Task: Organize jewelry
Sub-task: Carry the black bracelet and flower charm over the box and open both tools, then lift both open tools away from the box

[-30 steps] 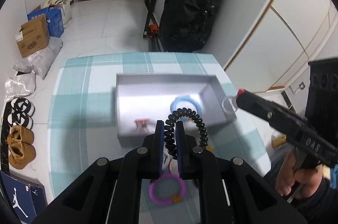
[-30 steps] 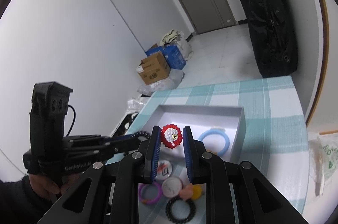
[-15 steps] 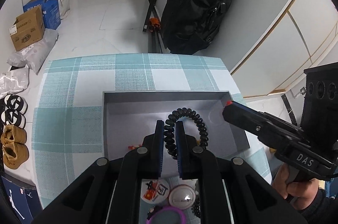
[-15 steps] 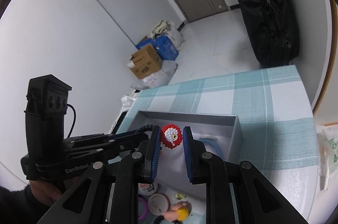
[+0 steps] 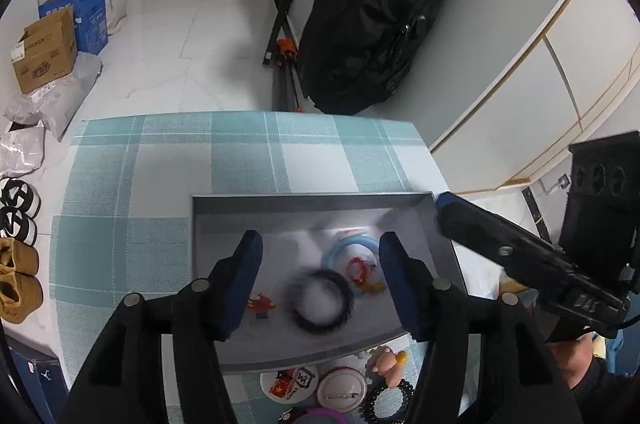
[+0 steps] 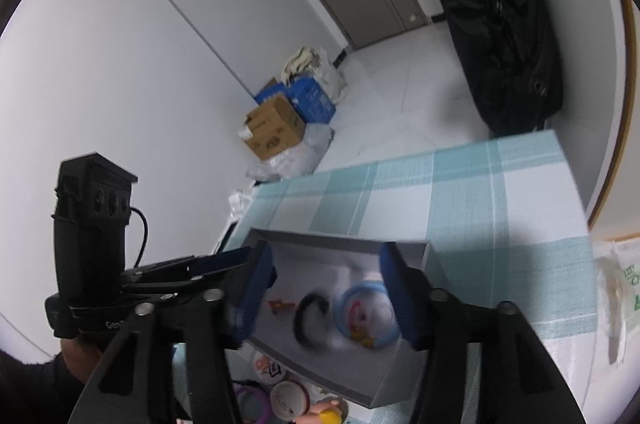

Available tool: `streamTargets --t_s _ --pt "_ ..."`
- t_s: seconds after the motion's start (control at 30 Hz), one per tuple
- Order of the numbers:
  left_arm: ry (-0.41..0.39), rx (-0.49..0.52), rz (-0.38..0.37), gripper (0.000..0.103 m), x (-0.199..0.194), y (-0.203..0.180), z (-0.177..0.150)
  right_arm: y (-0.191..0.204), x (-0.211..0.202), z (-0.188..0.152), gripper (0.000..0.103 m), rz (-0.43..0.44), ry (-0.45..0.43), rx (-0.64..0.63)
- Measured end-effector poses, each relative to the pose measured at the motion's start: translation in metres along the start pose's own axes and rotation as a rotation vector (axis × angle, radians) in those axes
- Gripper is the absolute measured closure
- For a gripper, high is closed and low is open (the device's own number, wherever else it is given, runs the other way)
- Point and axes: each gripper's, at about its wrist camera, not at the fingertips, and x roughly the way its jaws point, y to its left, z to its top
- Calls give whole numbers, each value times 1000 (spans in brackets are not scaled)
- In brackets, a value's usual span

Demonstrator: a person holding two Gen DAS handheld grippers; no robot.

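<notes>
1. Left wrist view: left gripper (image 5: 320,264) spread wide, empty, above grey tray (image 5: 312,202).
2. Right gripper (image 6: 326,284) likewise released.
3. Black coil band (image 5: 320,300) lies in tray beside blue ring (image 5: 352,252).

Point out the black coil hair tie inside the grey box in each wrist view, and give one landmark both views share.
Left wrist: black coil hair tie, blurred, low centre on the grey box floor, left of the blue ring.
Right wrist: same tie, blurred, low centre, left of the blue ring.
Shared landmark: the blue ring.
</notes>
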Motion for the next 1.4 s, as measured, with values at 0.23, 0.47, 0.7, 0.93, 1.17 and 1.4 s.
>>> streamTargets --t_s 0.23,0.47,0.7,0.93,1.17,1.4 --pt "-23 51 56 47 -4 -11 -10 4 -10 0 24 -22 -25 -17" --pt "-71 67 90 46 -19 -14 -23 9 -24 -6 10 -71 -55 -41" --pt "-143 79 129 44 -37 -16 -34 23 -40 -18 2 -101 -99 -94" --pt "-200 98 180 33 -50 -22 -51 37 -51 -31 0 -141 -124 -154" --pt "-210 108 217 28 -53 -27 -72 42 -60 -49 0 -181 -114 -160" --pt "-147 126 224 27 -50 -19 -97 41 -61 -68 0 -234 -50 -179"
